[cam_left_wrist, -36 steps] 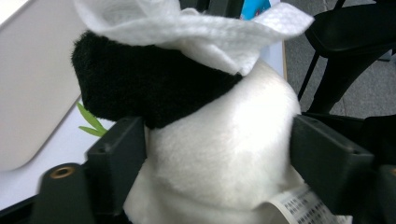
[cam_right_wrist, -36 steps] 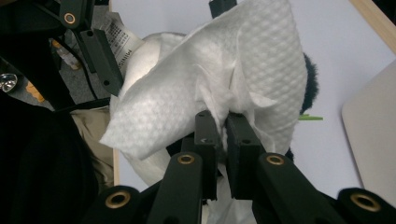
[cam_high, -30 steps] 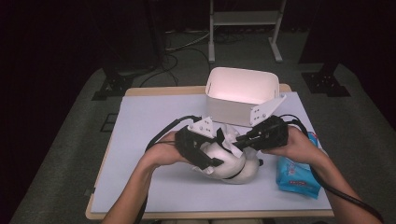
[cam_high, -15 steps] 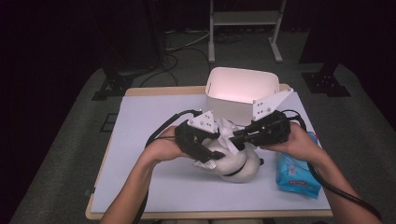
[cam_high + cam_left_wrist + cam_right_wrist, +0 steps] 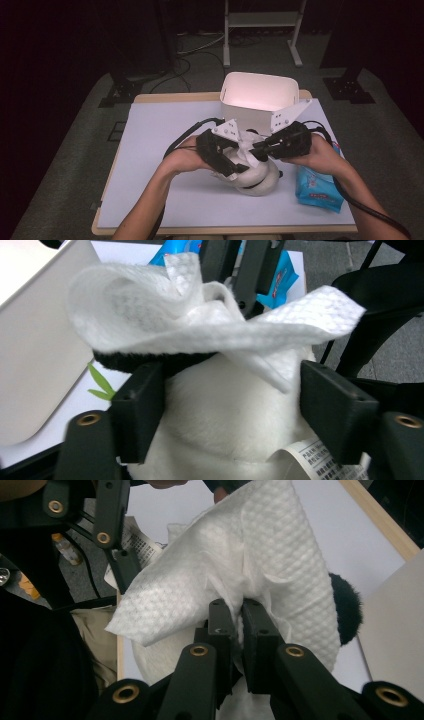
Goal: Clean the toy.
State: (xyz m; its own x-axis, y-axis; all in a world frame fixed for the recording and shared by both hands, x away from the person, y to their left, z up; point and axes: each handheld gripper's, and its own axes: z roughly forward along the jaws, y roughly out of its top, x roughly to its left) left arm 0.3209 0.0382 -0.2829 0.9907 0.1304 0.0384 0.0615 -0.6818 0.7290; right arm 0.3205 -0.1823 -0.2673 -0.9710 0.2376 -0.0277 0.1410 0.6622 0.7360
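Note:
A white plush toy (image 5: 257, 179) with a black ear (image 5: 150, 359) lies on the table's middle. My left gripper (image 5: 239, 167) comes from the left and has the toy's body (image 5: 225, 410) between its jaws. The jaws have just been opening, but both pads still lie against the fur. My right gripper (image 5: 256, 150) reaches in from the right and is shut on a white wet wipe (image 5: 250, 555). The wipe (image 5: 200, 315) is draped over the toy's top, beside the ear (image 5: 345, 607). A printed label (image 5: 320, 460) hangs from the toy.
A white bin (image 5: 235, 107) stands just behind the hands. A blue pack of wipes (image 5: 317, 187) lies at the right near the front edge. A pale mat (image 5: 165, 130) covers the tabletop. Cables trail from both grippers toward the person.
Both hands and the toy have stayed almost in place. The wipe has shifted a little on top of the toy.

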